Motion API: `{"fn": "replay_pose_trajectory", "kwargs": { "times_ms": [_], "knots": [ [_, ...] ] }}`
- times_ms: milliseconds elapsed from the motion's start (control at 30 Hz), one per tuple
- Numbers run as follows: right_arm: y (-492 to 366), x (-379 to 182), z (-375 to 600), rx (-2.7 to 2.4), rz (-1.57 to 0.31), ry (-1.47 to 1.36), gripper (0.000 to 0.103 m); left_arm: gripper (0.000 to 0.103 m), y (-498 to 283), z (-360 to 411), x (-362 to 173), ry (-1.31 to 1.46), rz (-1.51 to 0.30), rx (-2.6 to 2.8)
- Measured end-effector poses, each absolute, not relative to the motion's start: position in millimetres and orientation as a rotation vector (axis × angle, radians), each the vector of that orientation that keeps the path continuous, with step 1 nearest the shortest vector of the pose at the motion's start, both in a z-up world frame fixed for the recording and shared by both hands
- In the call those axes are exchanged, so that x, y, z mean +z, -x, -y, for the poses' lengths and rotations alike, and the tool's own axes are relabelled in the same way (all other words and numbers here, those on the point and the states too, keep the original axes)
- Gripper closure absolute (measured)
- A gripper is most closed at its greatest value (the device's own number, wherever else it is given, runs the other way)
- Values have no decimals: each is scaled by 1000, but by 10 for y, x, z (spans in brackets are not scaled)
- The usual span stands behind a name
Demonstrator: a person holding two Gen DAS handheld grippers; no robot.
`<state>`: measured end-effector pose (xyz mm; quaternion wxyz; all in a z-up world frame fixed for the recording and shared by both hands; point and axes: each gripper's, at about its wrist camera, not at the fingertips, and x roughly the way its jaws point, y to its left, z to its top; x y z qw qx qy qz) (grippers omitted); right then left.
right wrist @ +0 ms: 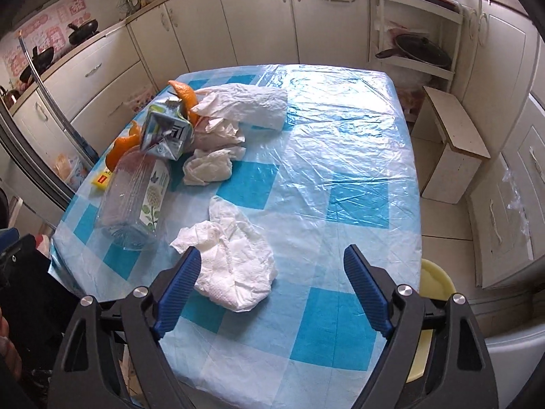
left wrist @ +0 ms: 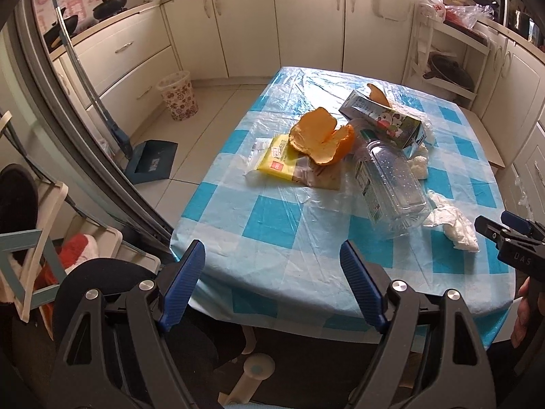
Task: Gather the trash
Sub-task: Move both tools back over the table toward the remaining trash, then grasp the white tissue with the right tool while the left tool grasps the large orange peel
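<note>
Both tongs stood spread and empty: the left gripper (left wrist: 272,283) hung over the near edge of the table (left wrist: 272,238), and the right gripper (right wrist: 272,289) hovered with its left pad just beside the nearest crumpled tissue (right wrist: 235,266), not pressing it. The trash lay in a loose cluster toward the left half of the table as the right wrist view showed it: a clear plastic bottle (right wrist: 133,197) on its side, a milk carton (right wrist: 167,133) leaning over its neck, orange peel (left wrist: 320,139) resting on a yellow wrapper (left wrist: 276,163), and more tissues (right wrist: 211,167) toward the far edge. The likeliest trouble seemed to be the thin plastic sheet over the checked cloth: a pinch taken too low might have caught the film with the tissue and dragged the whole pile. The bottle, round and unsupported, looked ready to roll toward the near left corner if nudged, and lifting it would probably have toppled the carton. The soft tissue might also have torn or slipped from a shallow bite. The patterned wastebasket (left wrist: 178,95) stood on the floor well apart from the table, so a weakly held piece could have dropped on the way.
</note>
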<state>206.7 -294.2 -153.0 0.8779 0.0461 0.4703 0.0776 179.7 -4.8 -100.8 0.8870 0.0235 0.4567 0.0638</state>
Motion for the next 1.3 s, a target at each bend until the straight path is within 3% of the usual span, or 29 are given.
{"fn": "replay_pose_trajectory", "kwargs": {
  "times_ms": [1300],
  "knots": [
    [-2161,-1722,2633,171,-1027,22,21,25,-2722,177,-1418,-262,-985,50]
  ]
}}
